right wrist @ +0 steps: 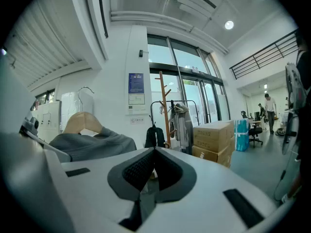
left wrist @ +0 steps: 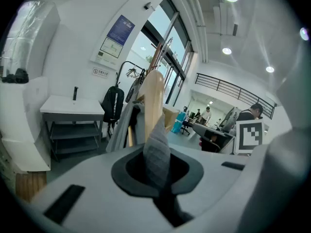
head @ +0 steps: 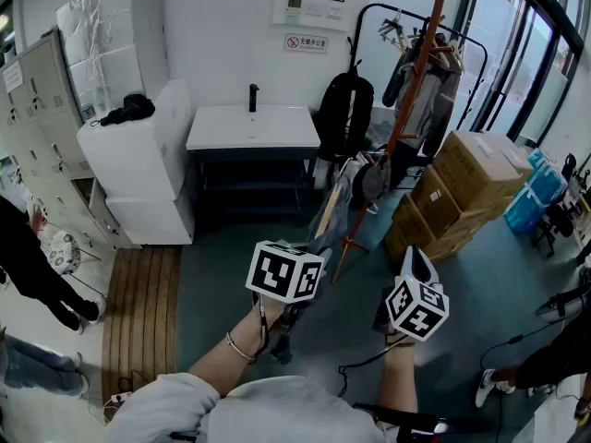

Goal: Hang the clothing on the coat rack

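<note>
Left gripper view: we see the left gripper (left wrist: 157,169) pinching a fold of the soft grey clothing (left wrist: 157,149) between its dark pads. The cloth looks thick and a bit fuzzy. A smooth, pale wooden hanger (left wrist: 153,98) with a round shoulder stands up inside the clothing, just past the jaws. Its hook is hard to pick out against the things behind it.

In the right gripper view, the right gripper (right wrist: 154,152) has its jaws pressed together at the tips, making a pointy shape. Its pads look like dark mesh. Low in the gap there is a small grey bit, and we cannot tell if it is cloth. The clothing and hanger show at the left here, apart from these jaws.

In the head view, the clothing hangs out in front of us, close to the low part of the coat rack (head: 411,81). The coat rack is a thin brown wooden pole with short pegs that poke up. We cannot tell if the clothing touches the pole. The left gripper's marker cube hides the near part of the clothing. Beside the rack sit brown cardboard boxes (head: 471,169), flat and square. A black backpack (head: 343,109) is next to a white table (head: 277,132) with a smooth top
</note>
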